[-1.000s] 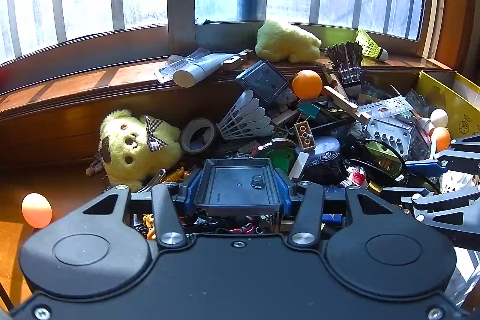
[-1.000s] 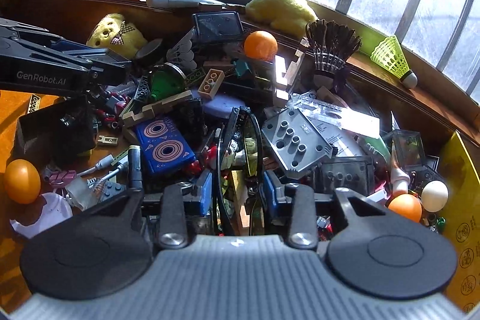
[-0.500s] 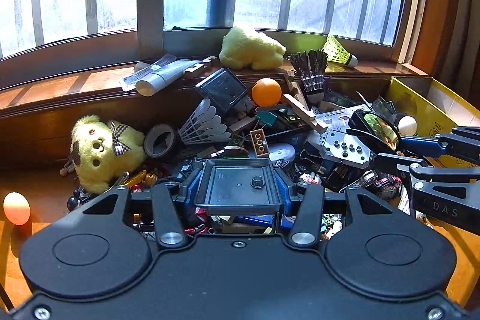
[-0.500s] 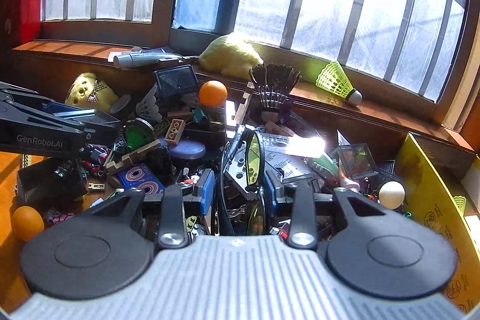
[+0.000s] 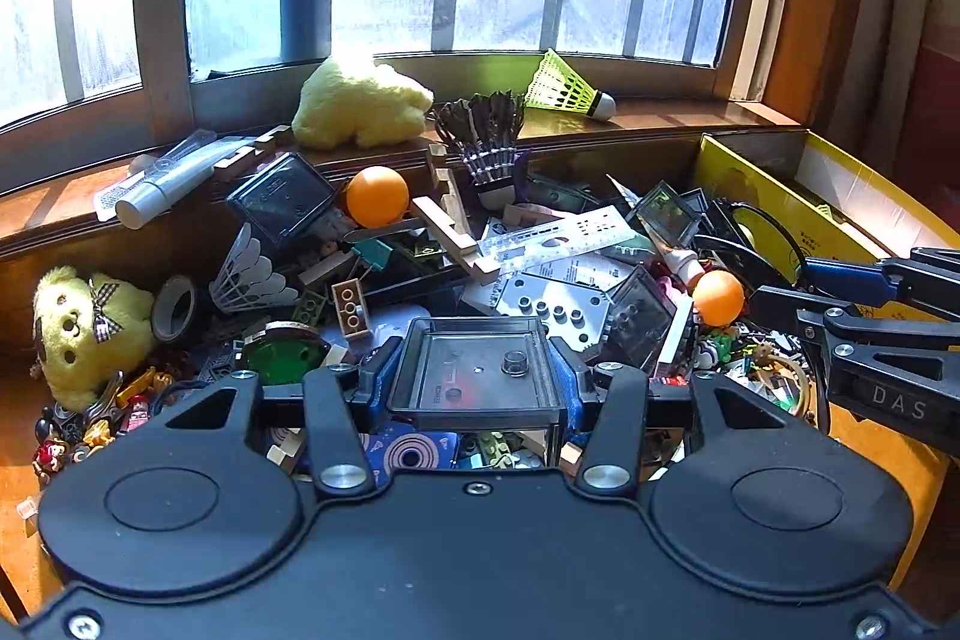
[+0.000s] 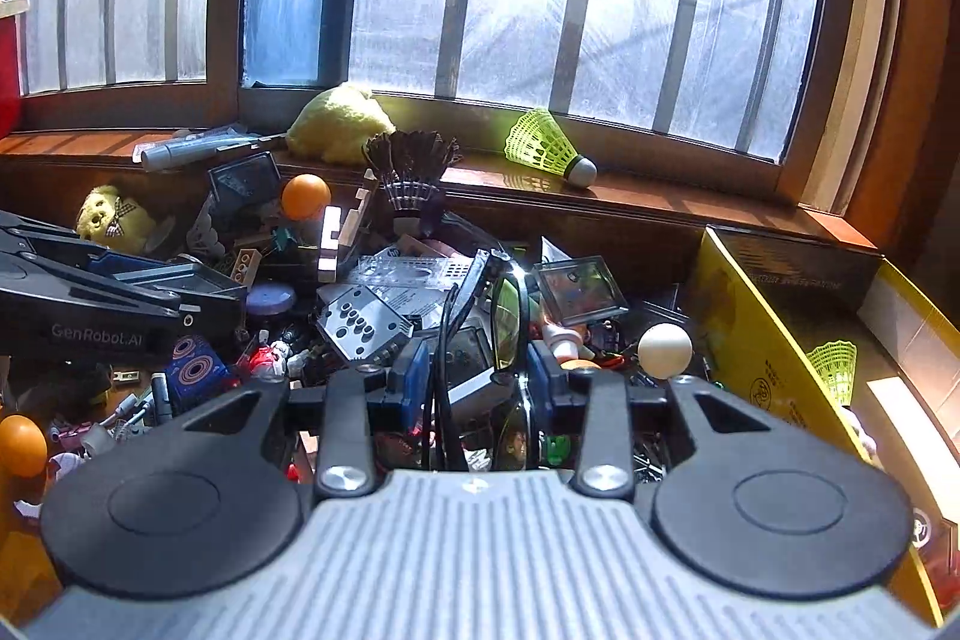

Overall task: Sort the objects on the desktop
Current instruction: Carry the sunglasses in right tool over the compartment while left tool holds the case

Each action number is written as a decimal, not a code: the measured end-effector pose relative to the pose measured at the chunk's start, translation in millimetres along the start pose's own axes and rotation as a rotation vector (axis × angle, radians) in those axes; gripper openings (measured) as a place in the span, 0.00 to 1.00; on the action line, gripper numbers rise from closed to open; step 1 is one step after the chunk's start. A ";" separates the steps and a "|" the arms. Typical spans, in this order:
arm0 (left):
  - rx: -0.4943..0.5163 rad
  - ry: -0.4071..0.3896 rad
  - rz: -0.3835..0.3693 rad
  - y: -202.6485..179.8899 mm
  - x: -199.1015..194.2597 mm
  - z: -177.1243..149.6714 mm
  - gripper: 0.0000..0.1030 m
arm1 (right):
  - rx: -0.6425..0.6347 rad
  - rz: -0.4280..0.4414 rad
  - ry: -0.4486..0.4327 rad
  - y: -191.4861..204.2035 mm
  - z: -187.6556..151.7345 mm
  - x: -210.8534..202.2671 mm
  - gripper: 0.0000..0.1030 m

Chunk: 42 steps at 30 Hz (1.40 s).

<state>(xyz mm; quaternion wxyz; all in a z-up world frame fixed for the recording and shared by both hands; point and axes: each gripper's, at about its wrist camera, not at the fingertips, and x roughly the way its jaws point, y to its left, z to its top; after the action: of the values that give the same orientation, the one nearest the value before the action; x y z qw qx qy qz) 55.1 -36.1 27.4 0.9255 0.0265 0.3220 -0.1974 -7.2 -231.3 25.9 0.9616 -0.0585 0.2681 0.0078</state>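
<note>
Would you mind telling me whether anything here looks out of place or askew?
Yes. The pile is a jumble: a ruler lies slanted across wooden blocks, and an orange ball perches on top. A green shuttlecock and a yellow plush lie on the sill, apart from the pile.

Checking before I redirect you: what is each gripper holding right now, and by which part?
Left gripper clamps a smoky clear plastic box by its two side walls. Right gripper clamps folded black glasses across the frame near one yellow-tinted lens.
</note>
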 end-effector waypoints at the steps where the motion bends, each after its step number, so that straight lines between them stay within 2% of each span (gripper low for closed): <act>1: 0.004 -0.001 -0.006 -5.7 1.3 1.9 0.46 | 0.010 -0.003 0.001 -7.1 -0.7 -1.7 0.38; 11: 0.069 -0.004 -0.058 -71.6 16.5 18.6 0.46 | 0.087 -0.051 -0.013 -67.7 -7.0 -24.4 0.38; 25: 0.112 0.000 -0.108 -142.6 41.3 34.6 0.46 | 0.148 -0.137 -0.046 -138.2 -6.1 -49.6 0.38; 34: 0.146 -0.023 -0.131 -191.6 55.8 53.9 0.46 | 0.205 -0.215 -0.027 -192.8 -2.2 -65.7 0.38; 42: 0.192 -0.040 -0.171 -242.9 72.8 72.1 0.46 | 0.260 -0.296 0.014 -246.0 -12.1 -61.6 0.38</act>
<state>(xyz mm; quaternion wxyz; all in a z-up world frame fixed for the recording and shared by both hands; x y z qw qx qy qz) 56.4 -297.8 59.3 0.9047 0.0838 0.2844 -0.3059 -54.7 -476.0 74.0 0.9499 0.0276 0.2618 -0.1686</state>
